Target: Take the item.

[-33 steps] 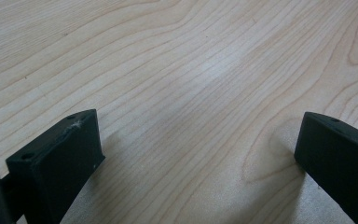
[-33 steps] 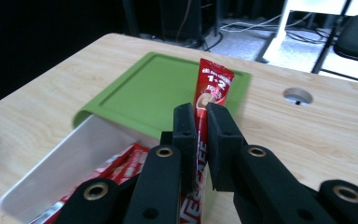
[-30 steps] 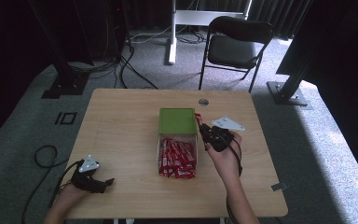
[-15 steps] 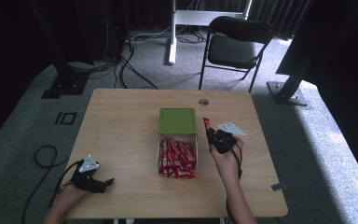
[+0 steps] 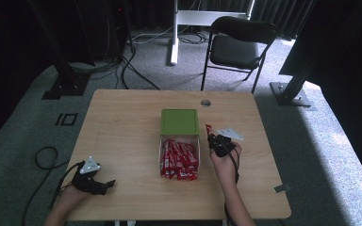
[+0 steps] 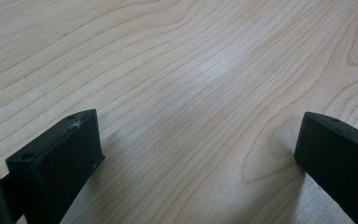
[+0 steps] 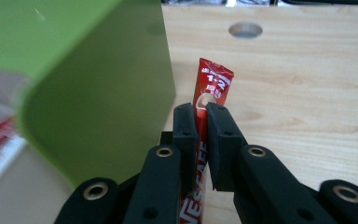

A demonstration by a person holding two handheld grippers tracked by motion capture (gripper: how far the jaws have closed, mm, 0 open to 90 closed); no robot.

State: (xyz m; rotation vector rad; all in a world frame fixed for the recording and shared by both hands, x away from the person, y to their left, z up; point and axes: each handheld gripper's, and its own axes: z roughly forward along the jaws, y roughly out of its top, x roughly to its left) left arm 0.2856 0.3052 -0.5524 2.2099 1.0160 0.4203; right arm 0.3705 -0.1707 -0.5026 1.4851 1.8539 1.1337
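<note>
In the right gripper view, the lower part of the red sachet (image 7: 204,140) is hidden between the jaws and cut off by the bottom edge. The green lid (image 7: 84,79) is blurred and cut by the top and left edges. In the high view, the print on the red sachets in the box (image 5: 179,157) is too small to read

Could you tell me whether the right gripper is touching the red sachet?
Touching. In the right gripper view, the right gripper has both jaws pressed flat against the red sachet, whose end sticks out beyond them.
</note>
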